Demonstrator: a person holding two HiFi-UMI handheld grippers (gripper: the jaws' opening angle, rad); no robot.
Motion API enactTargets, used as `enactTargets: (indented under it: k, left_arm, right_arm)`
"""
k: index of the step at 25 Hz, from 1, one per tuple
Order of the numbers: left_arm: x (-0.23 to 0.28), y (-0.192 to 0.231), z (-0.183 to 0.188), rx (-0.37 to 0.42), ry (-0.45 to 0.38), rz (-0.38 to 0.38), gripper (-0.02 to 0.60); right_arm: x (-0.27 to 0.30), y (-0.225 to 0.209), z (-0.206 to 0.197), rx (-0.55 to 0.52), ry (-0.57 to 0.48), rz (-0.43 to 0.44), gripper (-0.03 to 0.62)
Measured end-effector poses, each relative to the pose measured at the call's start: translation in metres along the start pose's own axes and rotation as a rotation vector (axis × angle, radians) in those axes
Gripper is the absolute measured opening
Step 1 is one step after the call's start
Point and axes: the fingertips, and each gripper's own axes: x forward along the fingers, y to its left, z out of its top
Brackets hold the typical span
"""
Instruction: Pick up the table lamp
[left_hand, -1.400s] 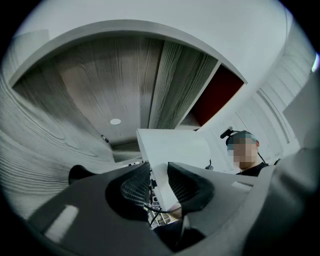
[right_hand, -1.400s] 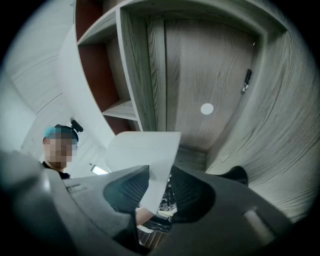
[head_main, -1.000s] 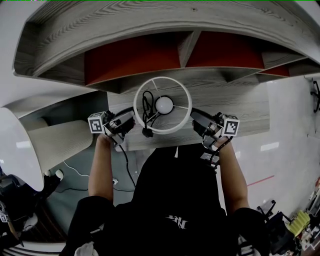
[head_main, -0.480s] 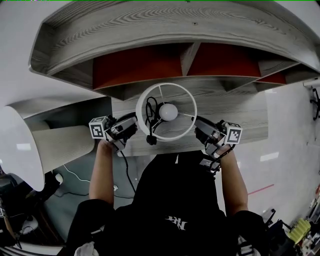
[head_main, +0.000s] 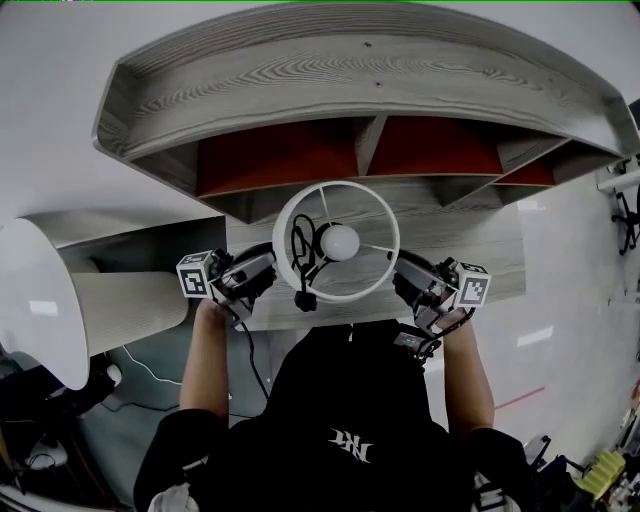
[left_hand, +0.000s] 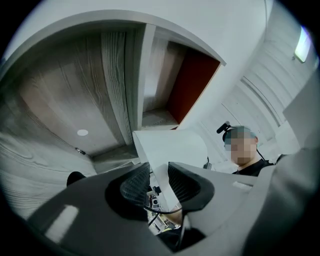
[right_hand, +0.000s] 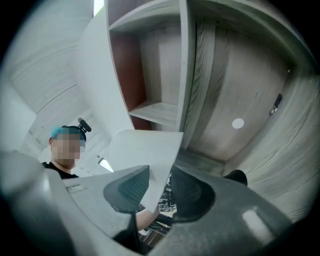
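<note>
The table lamp (head_main: 336, 241) shows from above in the head view as a white round shade with a bulb (head_main: 341, 241) in the middle and a black cable (head_main: 300, 262) hanging inside. My left gripper (head_main: 266, 266) is shut on the shade's left wall, my right gripper (head_main: 400, 274) on its right wall. In the left gripper view the white shade wall (left_hand: 170, 148) runs between the dark pads of the left gripper (left_hand: 159, 181). The right gripper view has the shade wall (right_hand: 142, 150) pinched the same way in the right gripper (right_hand: 160, 191). The lamp's base is hidden.
A grey wooden shelf unit (head_main: 350, 70) with red back panels (head_main: 275, 155) stands behind the lamp, over a grey desk top (head_main: 470, 225). A second large white shade (head_main: 35, 300) lies at the left. A black cable (head_main: 250, 345) hangs below the desk edge.
Both grippers have risen together with the lamp held between them. The shade looks larger and nearer to the head camera than a second ago.
</note>
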Motion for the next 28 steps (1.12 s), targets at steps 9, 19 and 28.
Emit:
enactTargets:
  k: [9, 19, 28]
  left_arm:
    - [0.024, -0.029, 0.004, 0.029, -0.007, -0.021, 0.118]
    - [0.048, -0.081, 0.023, 0.094, -0.027, -0.063, 0.120]
    - [0.063, -0.117, 0.034, 0.135, -0.035, -0.064, 0.120]
  right_arm:
    - [-0.008, 0.033, 0.019, -0.065, -0.031, -0.001, 0.137]
    - [-0.005, 0.089, 0.039, -0.129, -0.063, 0.030, 0.137]
    - [-0.004, 0.132, 0.046, -0.181, -0.081, 0.040, 0.138]
